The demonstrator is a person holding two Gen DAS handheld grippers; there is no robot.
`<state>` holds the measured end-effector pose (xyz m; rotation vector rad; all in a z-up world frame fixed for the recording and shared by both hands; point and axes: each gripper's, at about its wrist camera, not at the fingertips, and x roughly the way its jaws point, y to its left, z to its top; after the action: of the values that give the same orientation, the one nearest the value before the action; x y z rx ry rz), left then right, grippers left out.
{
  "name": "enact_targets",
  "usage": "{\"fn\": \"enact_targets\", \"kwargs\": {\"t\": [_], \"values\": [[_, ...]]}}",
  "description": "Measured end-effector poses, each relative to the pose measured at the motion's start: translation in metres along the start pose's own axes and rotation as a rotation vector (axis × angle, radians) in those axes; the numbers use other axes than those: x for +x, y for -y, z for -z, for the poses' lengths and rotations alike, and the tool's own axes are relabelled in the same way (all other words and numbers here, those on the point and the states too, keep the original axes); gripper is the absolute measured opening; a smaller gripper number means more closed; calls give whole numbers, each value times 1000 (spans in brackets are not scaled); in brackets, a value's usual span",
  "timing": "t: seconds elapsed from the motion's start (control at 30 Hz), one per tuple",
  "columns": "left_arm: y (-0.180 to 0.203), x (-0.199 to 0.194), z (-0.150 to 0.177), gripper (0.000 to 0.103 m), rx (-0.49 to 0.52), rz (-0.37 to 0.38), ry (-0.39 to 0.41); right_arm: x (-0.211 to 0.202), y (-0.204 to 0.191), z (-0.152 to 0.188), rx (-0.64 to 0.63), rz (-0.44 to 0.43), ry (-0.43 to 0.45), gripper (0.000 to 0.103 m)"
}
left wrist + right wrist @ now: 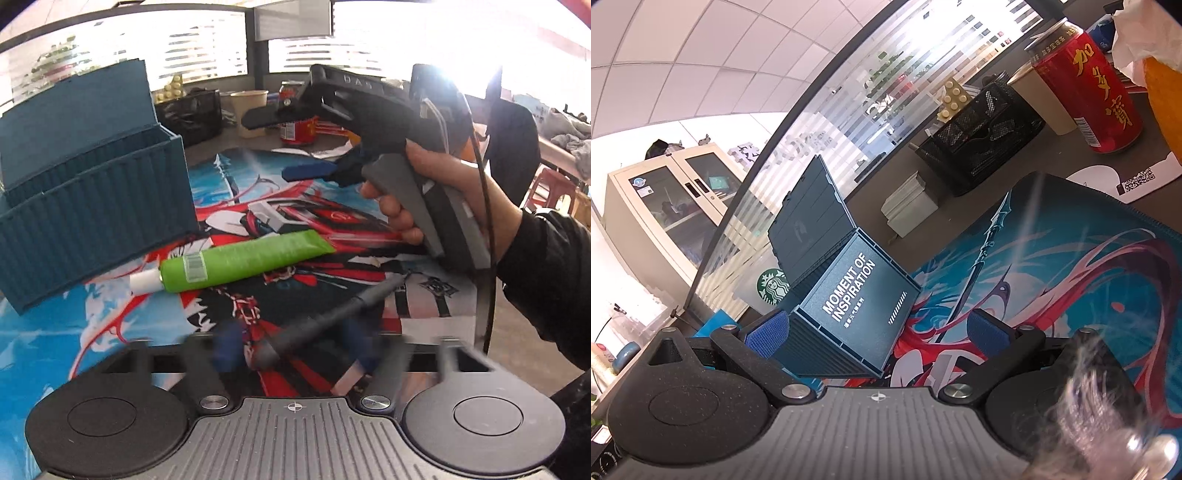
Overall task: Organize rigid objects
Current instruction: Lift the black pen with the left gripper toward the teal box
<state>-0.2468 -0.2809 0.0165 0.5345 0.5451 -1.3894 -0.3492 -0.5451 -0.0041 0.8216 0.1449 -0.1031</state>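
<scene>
Here the blue box [92,206] stands at the left with its lid up, its inside hidden; beside it lies the green tube [236,262], then the dark pen [332,317] between the left gripper [291,350] fingers, grip unclear through blur. It should probably clamp squarely before lifting. The right gripper [882,332] hangs spread apart, empty

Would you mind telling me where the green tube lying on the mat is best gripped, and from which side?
Probably across the round body near the barcode label of the green tube, coming from above with the jaws spanning its width. It lies flat on the mat, and the crimped tail end is thin.
</scene>
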Motion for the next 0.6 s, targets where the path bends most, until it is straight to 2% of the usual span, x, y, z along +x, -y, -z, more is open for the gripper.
{"fn": "enact_targets", "kwargs": {"t": [0.03,0.1,0.4,0.6], "values": [[2,-1,-1,23,13,12,-3,0,0,0,0,0,2,103],[9,-3,0,21,53,13,-5,1,1,0,2,1,3,103],[5,-4,-1,16,22,91,-11,1,3,0,6,4,11,103],[2,-11,-4,15,2,91,33,1,3,0,7,4,11,103]]}}
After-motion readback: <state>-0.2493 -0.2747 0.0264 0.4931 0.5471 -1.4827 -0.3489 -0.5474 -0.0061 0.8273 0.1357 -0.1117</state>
